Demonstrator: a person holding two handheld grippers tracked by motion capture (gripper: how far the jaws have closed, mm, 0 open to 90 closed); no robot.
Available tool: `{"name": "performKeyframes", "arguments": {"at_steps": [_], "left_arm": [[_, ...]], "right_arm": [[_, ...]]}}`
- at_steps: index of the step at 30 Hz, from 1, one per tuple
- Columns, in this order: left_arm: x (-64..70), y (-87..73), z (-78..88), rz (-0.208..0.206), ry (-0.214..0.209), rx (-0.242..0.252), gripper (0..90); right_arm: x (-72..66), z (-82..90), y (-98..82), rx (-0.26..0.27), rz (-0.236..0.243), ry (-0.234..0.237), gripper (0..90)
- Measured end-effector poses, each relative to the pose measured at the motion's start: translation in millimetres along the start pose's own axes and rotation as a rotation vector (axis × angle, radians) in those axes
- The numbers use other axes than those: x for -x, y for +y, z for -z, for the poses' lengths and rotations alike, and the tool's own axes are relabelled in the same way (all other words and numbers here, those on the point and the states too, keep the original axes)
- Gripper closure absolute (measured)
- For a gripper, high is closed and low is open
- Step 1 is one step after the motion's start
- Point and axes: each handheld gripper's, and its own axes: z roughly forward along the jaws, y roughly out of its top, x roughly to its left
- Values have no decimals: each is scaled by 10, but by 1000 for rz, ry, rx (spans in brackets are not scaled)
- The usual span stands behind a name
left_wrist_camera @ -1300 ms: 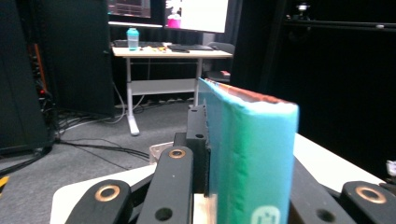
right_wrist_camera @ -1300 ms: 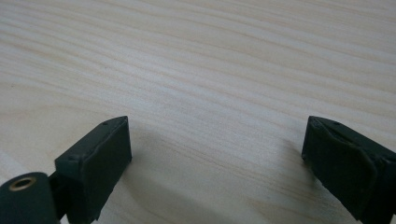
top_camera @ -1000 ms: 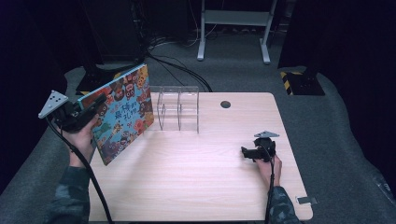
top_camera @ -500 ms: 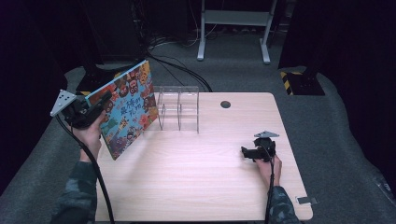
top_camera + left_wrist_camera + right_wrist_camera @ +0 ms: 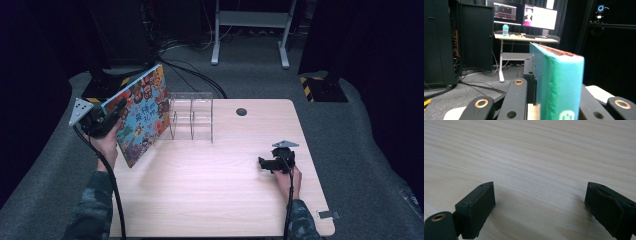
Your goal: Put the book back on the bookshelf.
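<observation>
At the far left of the high view, the left gripper is clamped on a picture book with a busy cartoon cover. Its jaws are closed onto the book near the teal spine edge, and the book stands tilted, cover facing the table centre, with its lower corner over the left edge of the wooden table. In the left gripper view the book's teal spine rises straight up between the two black jaws, which press on either side of it. Beyond the jaws in that view stands a desk with monitors and a blue bottle, well apart from the gripper.

Just to the right of the held book, on the table's far side, stands a clear acrylic rack with upright dividers. It lies ahead and to the right of the left gripper, near the book's right edge; whether they touch cannot be told. Further right, a small dark hole sits in the tabletop.

At the right, the right gripper rests low at the table, well apart from the book and rack, jaws pointing left. In the right gripper view its jaws stand wide apart with bare wood grain between them and nothing held.
</observation>
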Motion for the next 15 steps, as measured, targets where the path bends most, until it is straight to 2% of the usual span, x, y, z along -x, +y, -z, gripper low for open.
{"name": "performKeyframes", "arguments": {"at_steps": [15], "left_arm": [[-34,-264,-59,11,8,69,804]], "right_arm": [[-3,1,-4,4,2,-3,95]]}}
